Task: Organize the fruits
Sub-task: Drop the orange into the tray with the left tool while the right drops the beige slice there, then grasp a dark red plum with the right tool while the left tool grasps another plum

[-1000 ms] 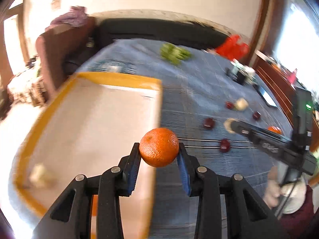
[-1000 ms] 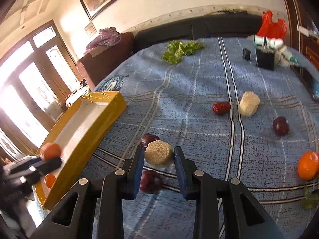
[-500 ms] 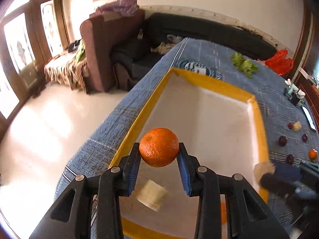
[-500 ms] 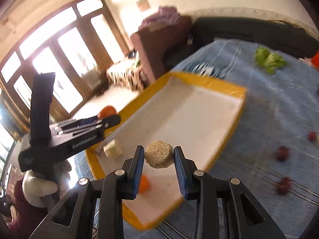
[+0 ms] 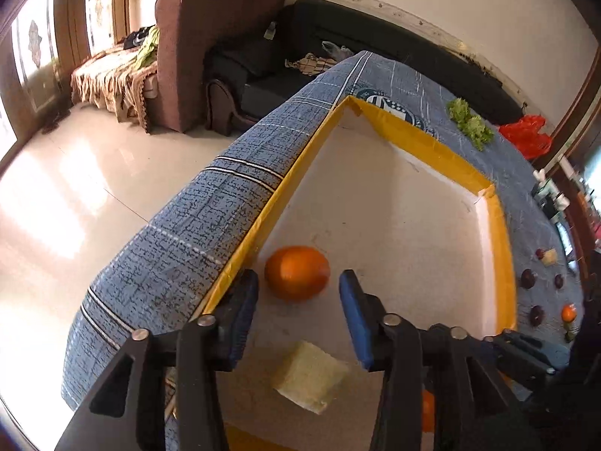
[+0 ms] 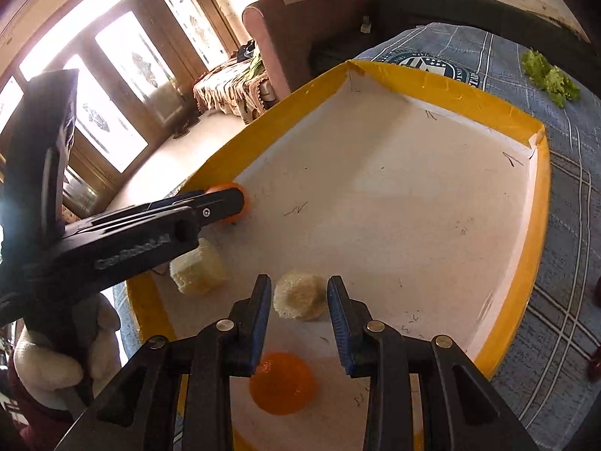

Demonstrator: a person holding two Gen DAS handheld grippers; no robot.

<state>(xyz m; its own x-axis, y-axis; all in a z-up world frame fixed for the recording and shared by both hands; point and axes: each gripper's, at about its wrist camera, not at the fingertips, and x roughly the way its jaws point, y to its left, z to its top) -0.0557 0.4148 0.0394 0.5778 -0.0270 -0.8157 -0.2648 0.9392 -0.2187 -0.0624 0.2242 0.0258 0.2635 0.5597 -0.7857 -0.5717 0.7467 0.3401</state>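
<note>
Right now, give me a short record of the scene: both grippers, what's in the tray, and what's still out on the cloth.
left gripper: open, orange between fingers, apart
right gripper: open, pale round piece between fingers
tray: two oranges, two pale pieces
second orange: near edge
pale block: under left gripper
cloth: dark fruits, one orange, greens

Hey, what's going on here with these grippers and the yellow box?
A person is sorting fruit into a yellow-rimmed tray using two handheld grippers. The left gripper is open, with an orange just beyond its fingers by the tray's wall. The right gripper is open around a pale round piece over the tray floor. Another pale chunk and a second orange lie inside. More fruit waits on the blue cloth.
</note>
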